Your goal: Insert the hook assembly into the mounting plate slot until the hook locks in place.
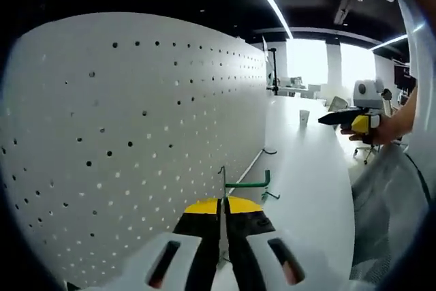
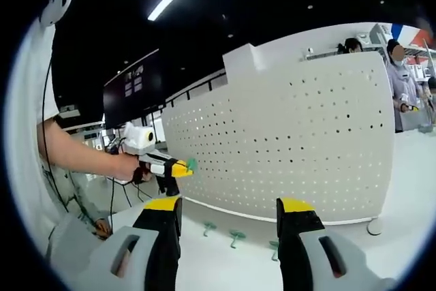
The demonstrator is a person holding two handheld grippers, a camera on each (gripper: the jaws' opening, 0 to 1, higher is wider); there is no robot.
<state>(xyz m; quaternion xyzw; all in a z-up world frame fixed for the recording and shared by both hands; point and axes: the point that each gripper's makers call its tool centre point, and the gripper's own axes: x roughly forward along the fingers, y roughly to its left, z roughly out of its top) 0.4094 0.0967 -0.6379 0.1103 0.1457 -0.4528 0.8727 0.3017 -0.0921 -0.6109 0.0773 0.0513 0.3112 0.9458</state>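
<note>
In the left gripper view the left gripper (image 1: 223, 226) rises from the bottom centre, its jaws pressed together on the thin metal stem of a green hook (image 1: 246, 183), whose green bar juts to the right just above the yellow jaw tips; the white pegboard (image 1: 136, 141) fills the left and centre of the frame, standing upright on the white table (image 1: 306, 189); a 2nd hook (image 1: 270, 150) lies on the table near the board's foot, further up the frame; at the right edge a hand (image 1: 381, 131) holds the right gripper (image 1: 347, 119), its dark jaws pointing left; whether they are apart or together cannot be told there; a white cup (image 1: 304, 117) stands far back on the table

In the right gripper view the right gripper (image 2: 228, 226) rises from the bottom with its 2 jaws wide apart and nothing between them; the pegboard (image 2: 293, 148) spans the centre and right; 3 green hooks (image 2: 236, 236) lie on the table (image 2: 225, 264) at its foot, between the jaws; at left centre the left gripper (image 2: 182, 167) appears with something green at its yellow tip, close to the board's left end; people (image 2: 398, 76) stand behind the board at the upper right
</note>
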